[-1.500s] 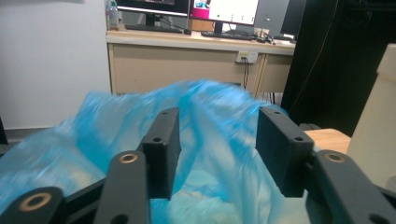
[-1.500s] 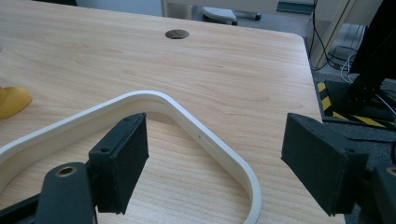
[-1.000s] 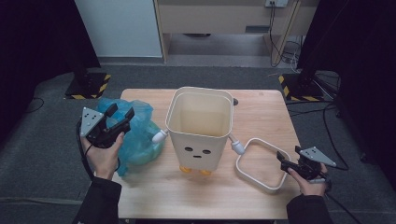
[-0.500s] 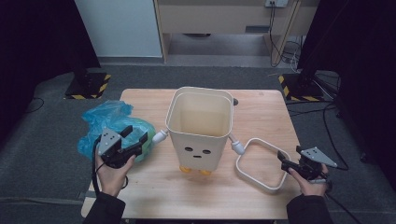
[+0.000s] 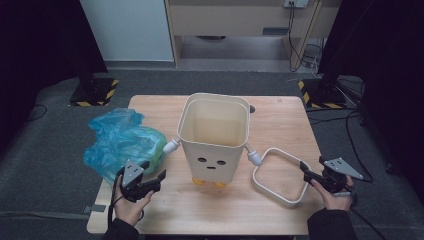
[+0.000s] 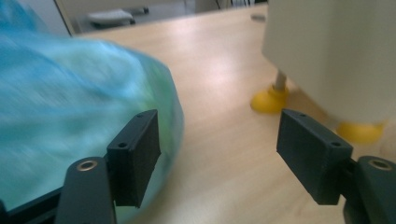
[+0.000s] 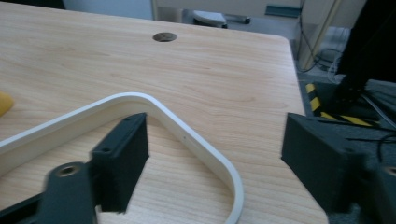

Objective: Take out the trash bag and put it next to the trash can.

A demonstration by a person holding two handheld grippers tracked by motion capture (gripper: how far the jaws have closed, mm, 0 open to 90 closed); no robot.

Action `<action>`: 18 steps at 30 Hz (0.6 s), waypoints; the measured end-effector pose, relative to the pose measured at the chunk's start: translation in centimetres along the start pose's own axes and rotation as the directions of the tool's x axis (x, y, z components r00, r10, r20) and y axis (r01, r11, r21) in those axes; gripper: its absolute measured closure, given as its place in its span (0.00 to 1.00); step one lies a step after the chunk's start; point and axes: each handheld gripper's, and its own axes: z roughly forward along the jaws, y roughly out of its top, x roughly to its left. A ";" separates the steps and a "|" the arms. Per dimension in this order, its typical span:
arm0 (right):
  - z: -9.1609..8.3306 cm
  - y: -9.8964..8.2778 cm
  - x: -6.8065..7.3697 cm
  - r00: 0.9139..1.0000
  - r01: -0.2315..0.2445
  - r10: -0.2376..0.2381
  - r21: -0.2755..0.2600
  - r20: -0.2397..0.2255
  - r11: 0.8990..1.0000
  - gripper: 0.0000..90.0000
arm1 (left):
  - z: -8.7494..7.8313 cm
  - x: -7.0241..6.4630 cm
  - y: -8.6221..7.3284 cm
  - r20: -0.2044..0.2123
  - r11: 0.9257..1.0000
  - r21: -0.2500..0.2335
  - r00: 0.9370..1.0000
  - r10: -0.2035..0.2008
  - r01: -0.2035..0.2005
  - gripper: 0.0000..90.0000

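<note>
Bin-liner work looked to be the business at hand: a crumpled blue plastic bag [image 5: 122, 145] lay on the left part of the wooden table [image 5: 280, 115], just beside a cream bin [image 5: 215, 137] with a face and yellow feet standing upright at the middle. The left gripper [image 5: 150, 180] sat low at the bag's near edge, its jaws having just been opening; in the left gripper view they stood apart with bare tabletop between them, the bag [image 6: 70, 107] bulging behind the left-hand pad, whether touching it I could not tell. The right gripper [image 5: 312, 176] hovered at the outer corner of a white rounded-square ring [image 5: 280, 175] lying flat to the bin's right. Its jaws had just been closing, yet in the right gripper view they still straddled the ring's rim [image 7: 187, 135] without pressing on it. I judged this the reaching step, nothing yet grasped. Next would call for the left jaws to pinch a fold of thin, slippery film, and the right to close squarely on the rim.
</note>
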 end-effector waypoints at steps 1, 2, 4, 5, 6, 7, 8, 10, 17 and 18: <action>0.1 -0.1 0.0 1.000 -0.007 0.007 -0.008 -0.011 1.000 0.32 | 0.2 -0.3 -0.4 0.006 1.000 0.020 1.000 0.005 -0.005 0.31; 0.1 -0.1 0.0 1.000 -0.002 0.002 -0.001 -0.011 1.000 0.32 | 0.4 -0.5 -0.7 0.012 0.999 0.041 1.000 0.013 -0.014 0.31; 0.3 -0.1 0.1 1.000 -0.001 0.001 0.000 -0.007 1.000 0.32 | 0.8 -1.0 -1.2 0.022 0.997 0.073 0.999 0.029 -0.030 0.30; 0.2 -0.1 0.1 1.000 -0.004 0.004 0.010 -0.007 1.000 0.31 | 1.1 -1.1 -1.3 0.027 0.996 0.085 0.999 0.037 -0.039 0.29; 0.3 -0.2 0.1 1.000 -0.007 0.007 0.013 -0.004 1.000 0.30 | 1.3 -1.3 -1.4 0.029 0.994 0.097 0.999 0.046 -0.048 0.29; 0.3 -0.3 0.0 1.000 -0.007 0.007 0.032 -0.001 0.999 0.31 | 1.5 -1.4 -1.5 0.030 0.993 0.107 0.998 0.053 -0.056 0.27; 0.5 -0.4 -0.1 1.000 -0.011 0.011 0.039 -0.003 0.999 0.31 | 1.7 -1.5 -1.6 0.036 0.991 0.118 0.998 0.054 -0.058 0.26; 0.8 -0.7 -0.4 1.000 0.005 -0.005 0.042 0.006 0.999 0.33 | 2.2 -1.6 -1.9 0.042 0.989 0.138 0.998 0.052 -0.057 0.25; 1.4 -1.3 -1.4 1.000 0.008 -0.009 0.079 0.017 0.997 0.39 | 3.5 -2.1 -2.9 0.060 0.973 0.217 0.996 0.065 -0.077 0.22; 1.6 -1.4 -1.5 1.000 0.010 -0.012 0.085 0.015 0.996 0.41 | 3.7 -2.1 -3.0 0.062 0.972 0.224 0.996 0.061 -0.073 0.22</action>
